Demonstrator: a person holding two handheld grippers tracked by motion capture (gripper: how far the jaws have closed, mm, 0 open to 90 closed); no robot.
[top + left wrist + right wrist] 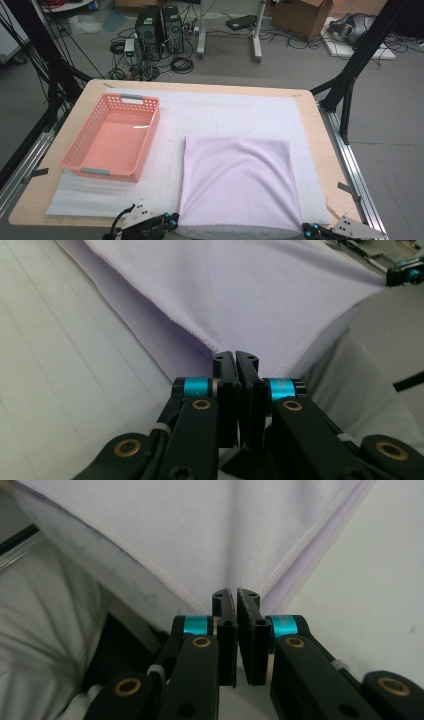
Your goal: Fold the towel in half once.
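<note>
High view has my left fingers (172, 221) and right fingers (306, 230) pinched shut on the lilac cloth's (237, 180) near corners; uneven pulling could slip one corner free.

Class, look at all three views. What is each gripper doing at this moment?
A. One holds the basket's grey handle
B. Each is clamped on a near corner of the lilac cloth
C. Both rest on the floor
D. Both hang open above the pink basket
B: the left gripper and the right gripper each have their jaws closed on a hemmed corner of the lilac cloth.
</note>
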